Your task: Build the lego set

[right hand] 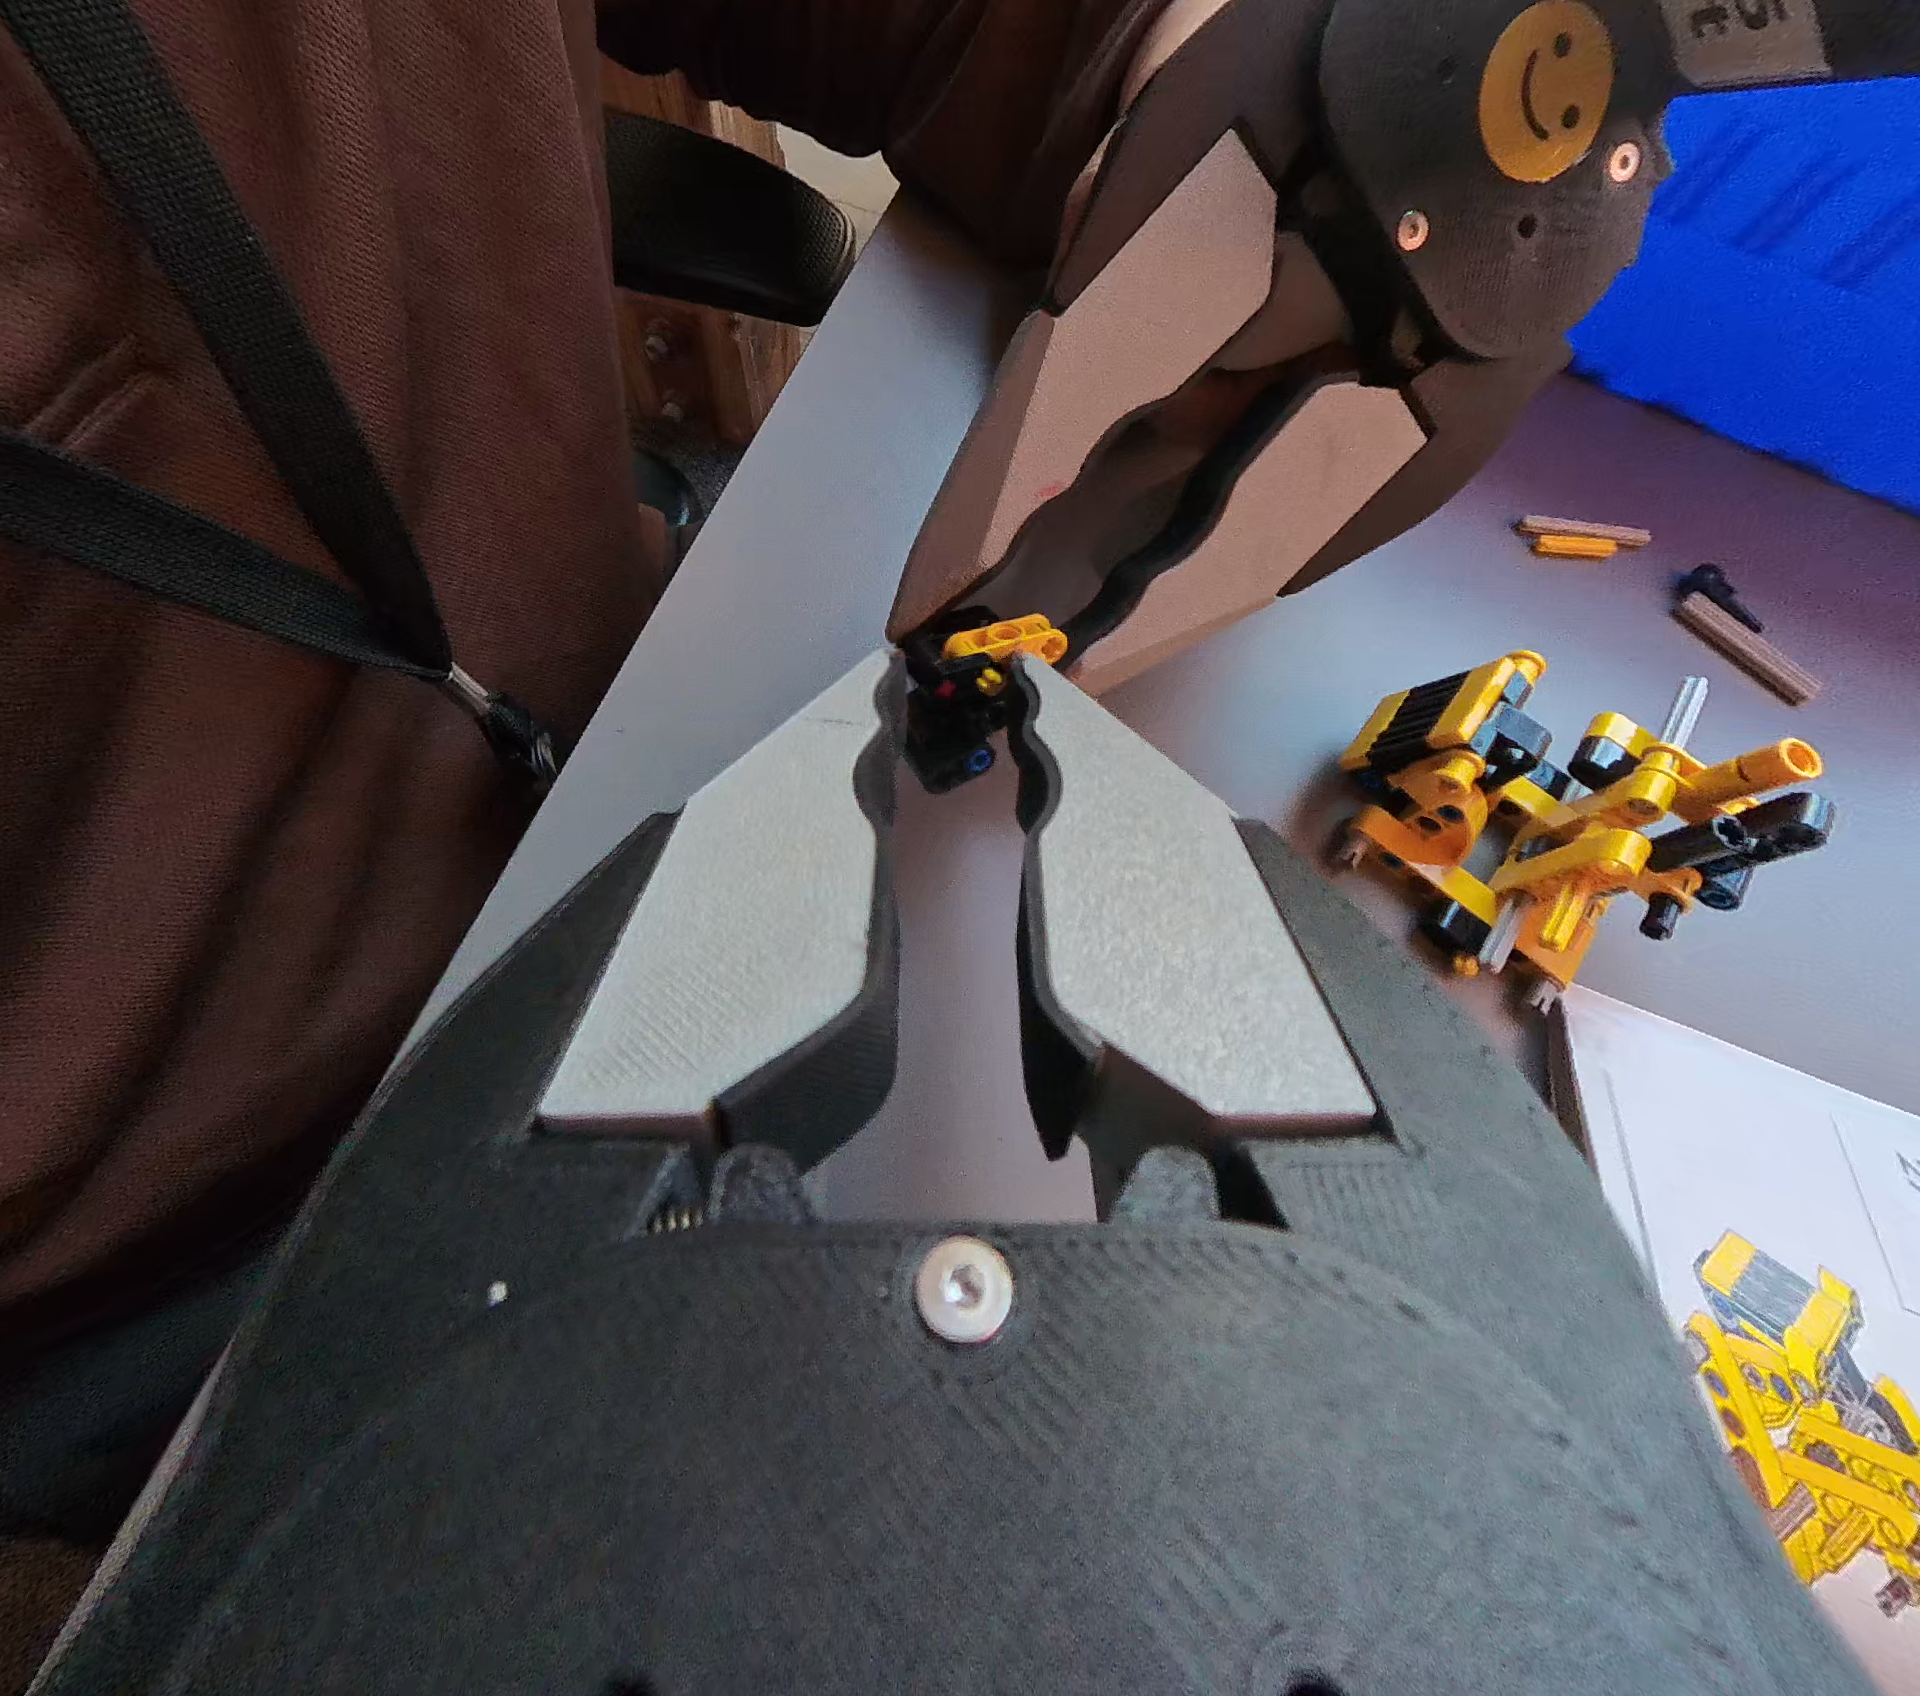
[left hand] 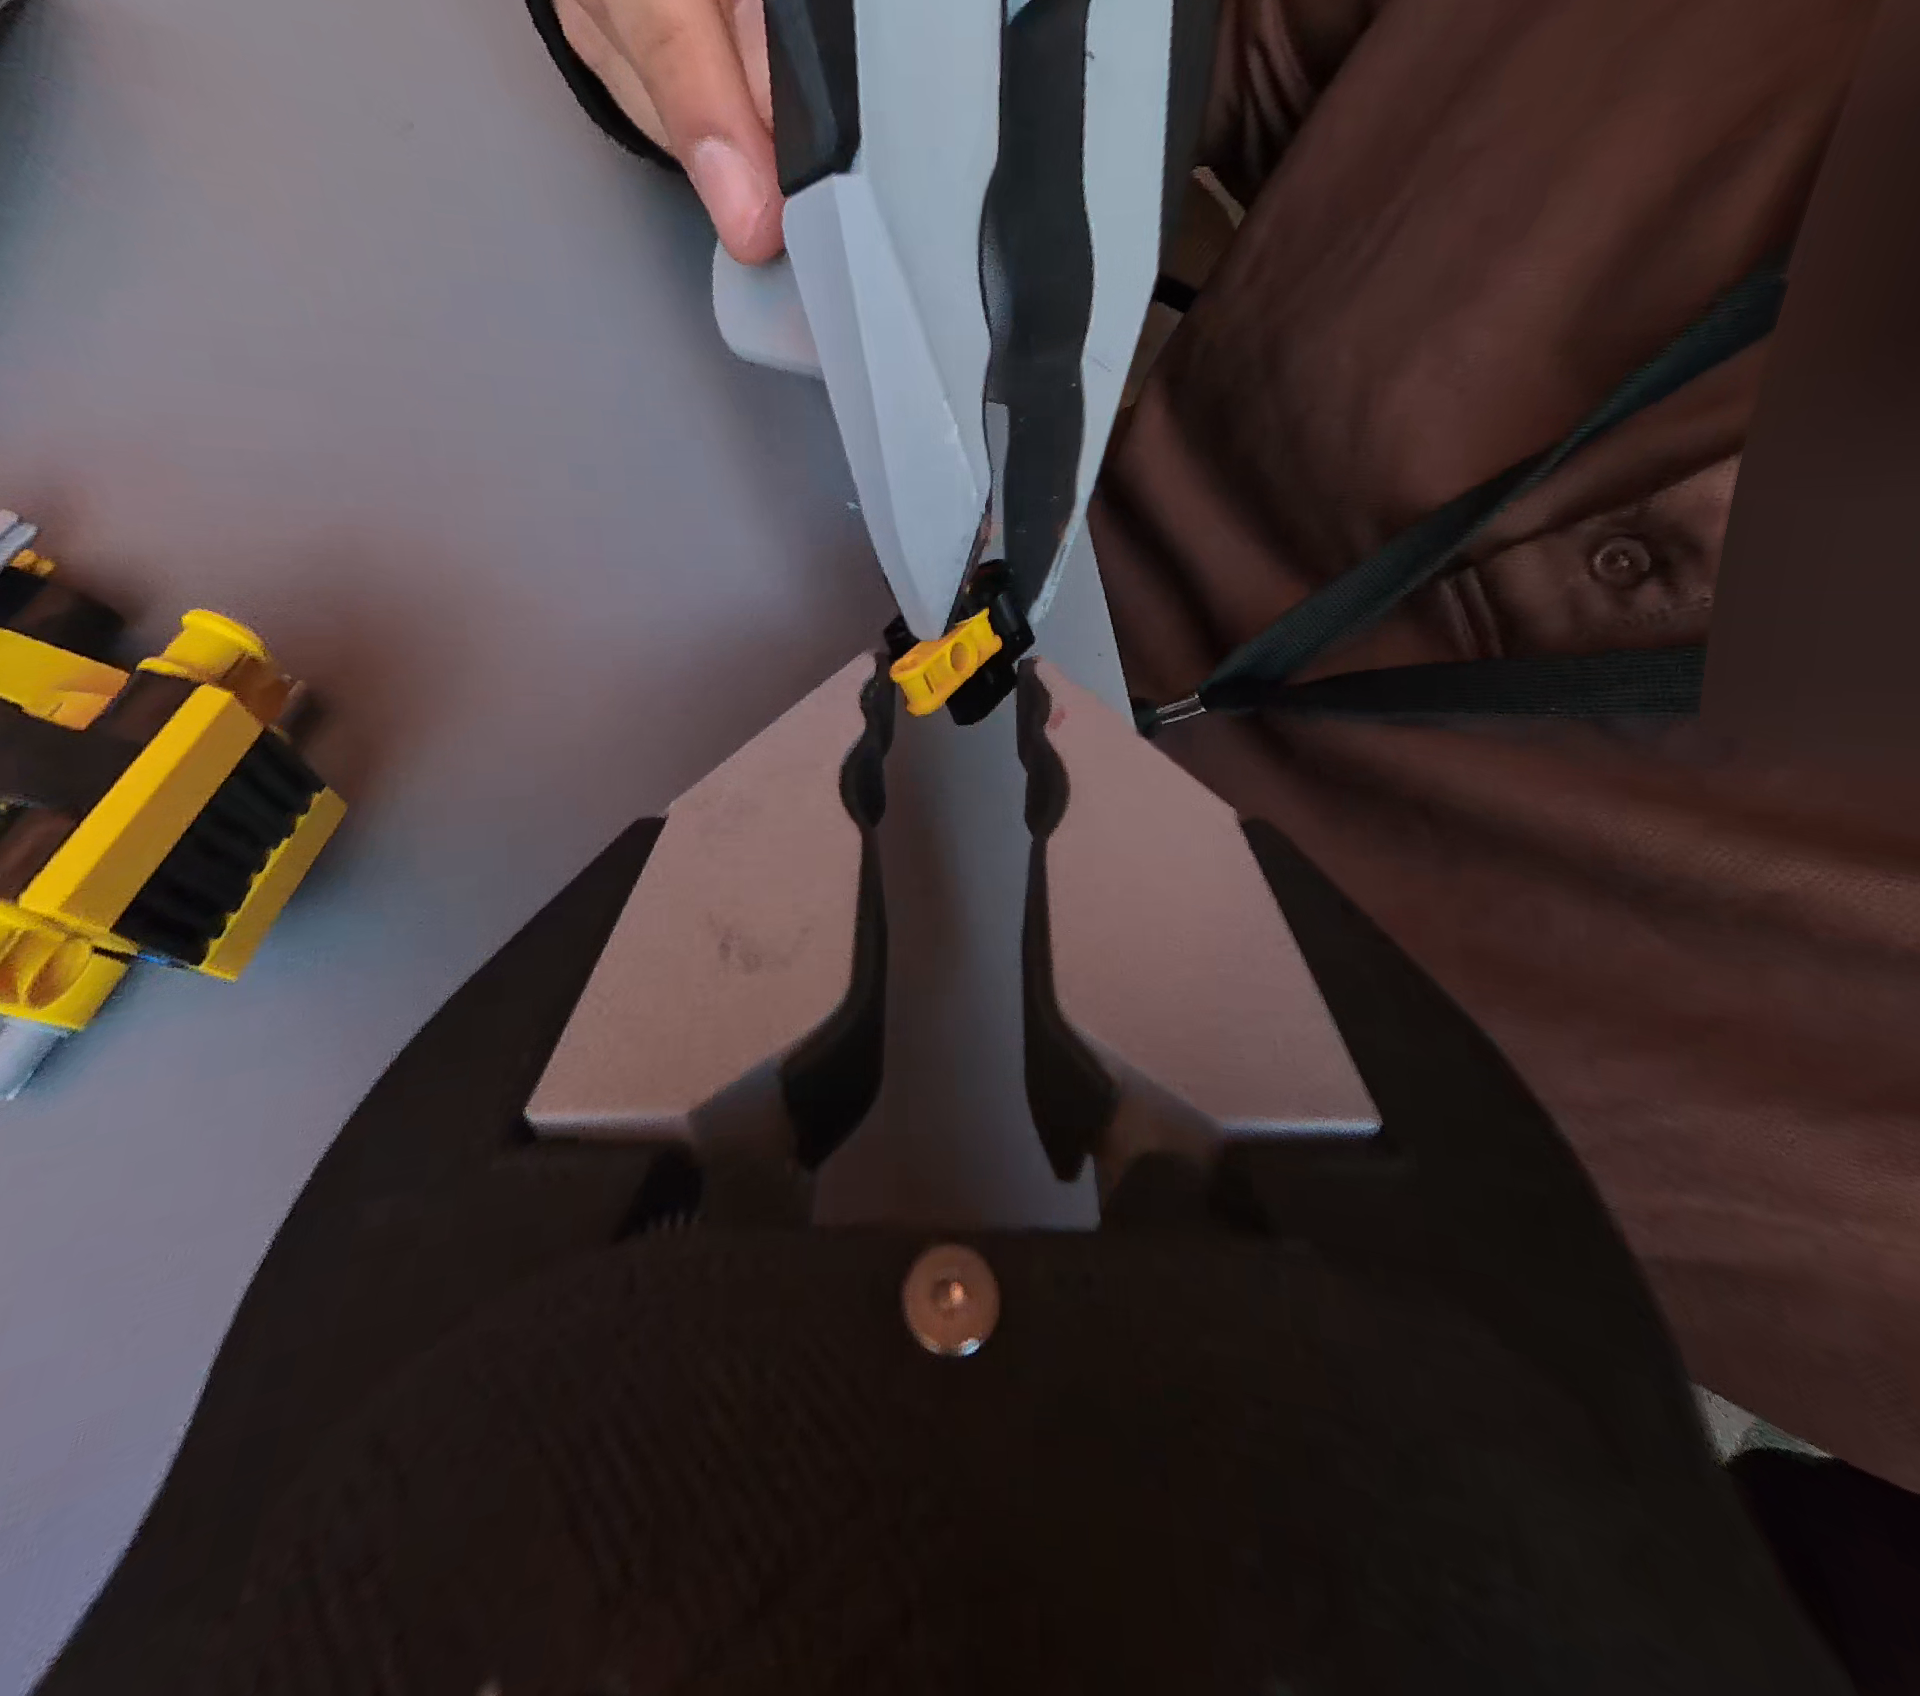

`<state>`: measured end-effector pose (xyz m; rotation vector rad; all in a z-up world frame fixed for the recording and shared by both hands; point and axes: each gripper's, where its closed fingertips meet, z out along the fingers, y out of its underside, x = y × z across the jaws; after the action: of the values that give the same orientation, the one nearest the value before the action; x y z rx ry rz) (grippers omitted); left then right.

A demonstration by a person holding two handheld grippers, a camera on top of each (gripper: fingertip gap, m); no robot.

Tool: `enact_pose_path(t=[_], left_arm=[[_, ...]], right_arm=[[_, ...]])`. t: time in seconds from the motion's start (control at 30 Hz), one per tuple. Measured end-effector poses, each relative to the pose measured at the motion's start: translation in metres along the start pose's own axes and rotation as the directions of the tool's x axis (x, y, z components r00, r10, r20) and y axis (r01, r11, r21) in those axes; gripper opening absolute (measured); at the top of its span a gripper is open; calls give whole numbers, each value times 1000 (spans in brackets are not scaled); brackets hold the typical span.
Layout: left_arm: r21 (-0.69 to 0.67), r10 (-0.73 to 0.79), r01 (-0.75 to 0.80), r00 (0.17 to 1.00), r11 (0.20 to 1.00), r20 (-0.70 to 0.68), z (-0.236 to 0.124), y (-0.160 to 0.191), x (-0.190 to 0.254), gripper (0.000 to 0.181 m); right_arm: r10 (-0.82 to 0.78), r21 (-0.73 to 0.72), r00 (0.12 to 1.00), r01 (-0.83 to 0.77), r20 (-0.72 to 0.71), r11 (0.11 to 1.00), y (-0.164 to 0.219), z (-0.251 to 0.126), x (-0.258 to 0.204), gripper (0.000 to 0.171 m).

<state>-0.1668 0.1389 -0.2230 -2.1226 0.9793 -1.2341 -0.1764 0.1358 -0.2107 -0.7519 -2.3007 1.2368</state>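
Note:
A small black and yellow lego sub-assembly (left hand: 951, 659) (right hand: 961, 690) is held in the air over the table's near edge, between both grippers. My left gripper (left hand: 954, 682) closes on its yellow beam end. In the right wrist view this gripper (right hand: 992, 644) comes in from the upper right. My right gripper (right hand: 958, 665) closes on the black part. In the left wrist view it (left hand: 971, 597) comes down from above with its tips together on the piece. The two grippers meet tip to tip.
The partly built yellow and black lego vehicle (right hand: 1558, 815) (left hand: 156, 815) lies on the grey table (left hand: 416, 296). An instruction booklet (right hand: 1766, 1283) lies at the right, a blue bin (right hand: 1766, 275) behind. Loose pieces (right hand: 1745, 638) lie far right. The person's brown shirt (right hand: 260, 399) is close. The grippers are tip to tip, or close to it.

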Motion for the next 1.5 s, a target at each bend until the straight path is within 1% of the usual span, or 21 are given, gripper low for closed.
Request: enact_pose_path(t=[0.1, 0.27, 0.3, 0.33, 0.43, 0.53, 0.63, 0.7, 0.77, 0.8, 0.93, 1.07, 1.23, 1.3, 1.4, 1.5], left_arm=[[-5, -3, 3, 1000, 1000, 14, 1, 1, -2, 20], [33, -28, 28, 999, 999, 19, -3, -4, -5, 20], [38, -29, 28, 999, 999, 23, -4, -5, -5, 18], [43, -28, 27, 999, 999, 27, -4, -5, -6, 14], [55, -33, 31, 998, 998, 46, -7, -7, -10, 8], [75, -65, 60, 996, 995, 69, -10, -9, -17, 8], [80, -61, 54, 994, 995, 91, -13, -9, -20, 8], [76, -61, 53, 992, 996, 109, -14, -8, -23, 11], [66, -70, 62, 988, 996, 138, -14, -6, -28, 23], [62, -73, 64, 986, 996, 153, -15, -6, -30, 25], [59, -61, 51, 983, 997, 172, -15, -5, -33, 23], [70, -29, 15, 977, 997, 210, -15, -10, -35, 25], [63, 62, -90, 934, 994, 351, -18, -17, -48, 25], [66, 75, -109, 917, 992, 392, -19, -20, -53, 23], [78, 55, -94, 915, 992, 399, -20, -21, -56, 15], [101, 31, -75, 925, 992, 378, -21, -22, -54, 13]], right_arm=[[18, -3, 1000, -18, 7, 1000, 2, 0, 1, 16], [48, -12, 999, -48, -9, 999, 6, 0, 6, 14], [46, -21, 999, -46, -19, 999, 8, 0, 8, 12], [41, -30, 999, -42, -28, 999, 10, 1, 9, 3], [55, -23, 998, -56, -38, 998, 11, 0, 12, 3], [97, -27, 994, -99, -55, 995, 14, -1, 18, 3], [112, -36, 991, -115, -73, 993, 17, -3, 23, 3], [109, -42, 990, -113, -86, 993, 19, -3, 24, 3], [115, -45, 989, -120, -91, 992, 20, -3, 26, 3], [123, -44, 988, -128, -95, 991, 20, -4, 27, 3], [191, -35, 974, -196, -122, 980, 24, -8, 37, 3], [278, 0, 951, -280, -133, 960, 26, -12, 46, 2], [382, 64, 916, -377, -123, 924, 24, -19, 55, 2], [409, 92, 905, -400, -117, 912, 23, -21, 58, 2], [438, 141, 896, -426, -73, 894, 15, -24, 58, 1], [443, 159, 895, -429, -60, 889, 12, -24, 57, 0]])
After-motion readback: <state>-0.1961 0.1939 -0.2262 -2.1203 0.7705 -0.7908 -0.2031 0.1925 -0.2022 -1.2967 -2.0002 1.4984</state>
